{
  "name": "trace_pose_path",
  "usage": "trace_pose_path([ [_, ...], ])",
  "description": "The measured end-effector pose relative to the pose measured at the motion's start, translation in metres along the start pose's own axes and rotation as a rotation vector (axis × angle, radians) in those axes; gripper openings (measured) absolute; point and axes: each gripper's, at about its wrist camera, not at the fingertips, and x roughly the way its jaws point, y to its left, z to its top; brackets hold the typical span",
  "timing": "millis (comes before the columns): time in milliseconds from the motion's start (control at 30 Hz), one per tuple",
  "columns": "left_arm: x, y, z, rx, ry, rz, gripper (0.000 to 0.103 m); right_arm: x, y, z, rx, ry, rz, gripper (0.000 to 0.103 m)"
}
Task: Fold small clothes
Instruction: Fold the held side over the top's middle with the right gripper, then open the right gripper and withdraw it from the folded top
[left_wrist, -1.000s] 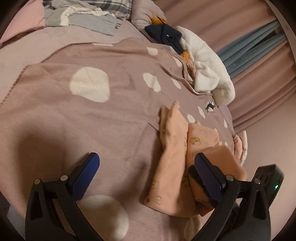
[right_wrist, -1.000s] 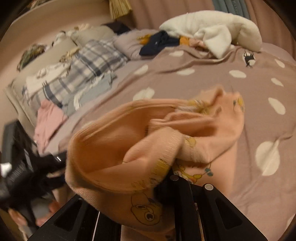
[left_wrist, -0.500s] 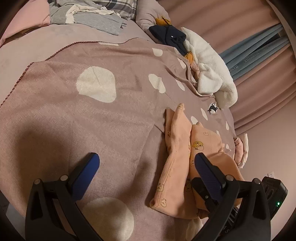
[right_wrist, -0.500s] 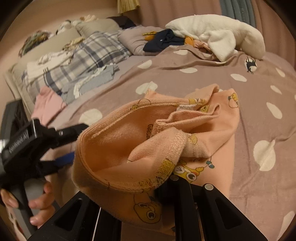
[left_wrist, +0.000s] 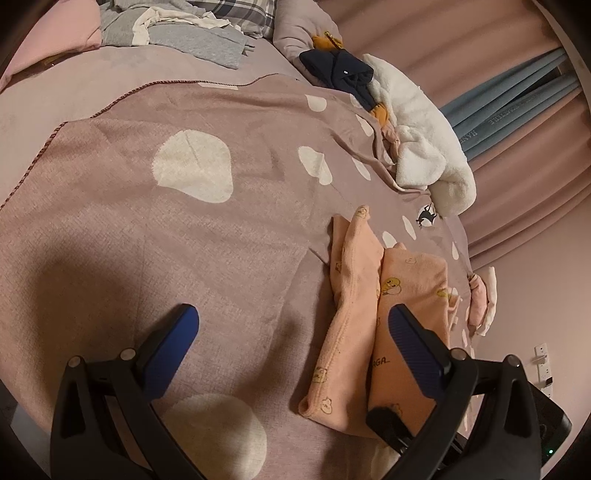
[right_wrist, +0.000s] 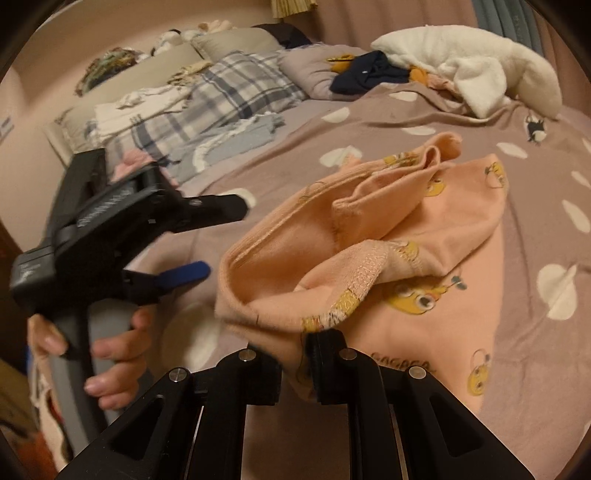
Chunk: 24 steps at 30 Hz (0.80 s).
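Note:
A small peach garment (left_wrist: 354, 314) with yellow cartoon prints lies on the spotted mauve blanket (left_wrist: 184, 240), folded lengthwise into two strips. In the right wrist view the garment (right_wrist: 424, 266) is bunched, its near hem lifted. My right gripper (right_wrist: 295, 354) is shut on that hem and also shows in the left wrist view (left_wrist: 384, 424) at the garment's near end. My left gripper (left_wrist: 291, 332) is open and empty above the blanket, just left of the garment; it shows in the right wrist view (right_wrist: 214, 236), held in a hand.
A white fleece (left_wrist: 424, 147) and a dark navy garment (left_wrist: 340, 70) lie at the blanket's far side. Grey clothes (left_wrist: 192, 37) and a plaid pillow (right_wrist: 229, 92) are at the bed's head. Curtains (left_wrist: 517, 92) hang on the right.
The peach garment has been lowered and now lies flatter on the blanket. My left gripper has moved into the right wrist view, nearer the garment, still open.

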Motion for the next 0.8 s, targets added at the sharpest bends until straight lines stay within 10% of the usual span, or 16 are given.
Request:
trace_pose_path([
  [267, 0.003, -0.003, 0.0, 0.032, 0.007, 0.024, 0.103, -0.019, -0.005, -0.006, 0.037, 0.023, 0.063, 0.023],
  [433, 0.004, -0.004, -0.003, 0.044, 0.003, 0.041, 0.103, -0.044, -0.003, -0.016, 0.023, 0.001, 0.026, 0.07],
  [800, 0.004, -0.015, -0.015, 0.115, 0.026, 0.042, 0.103, -0.051, -0.062, -0.007, 0.367, -0.036, 0.073, 0.084],
])
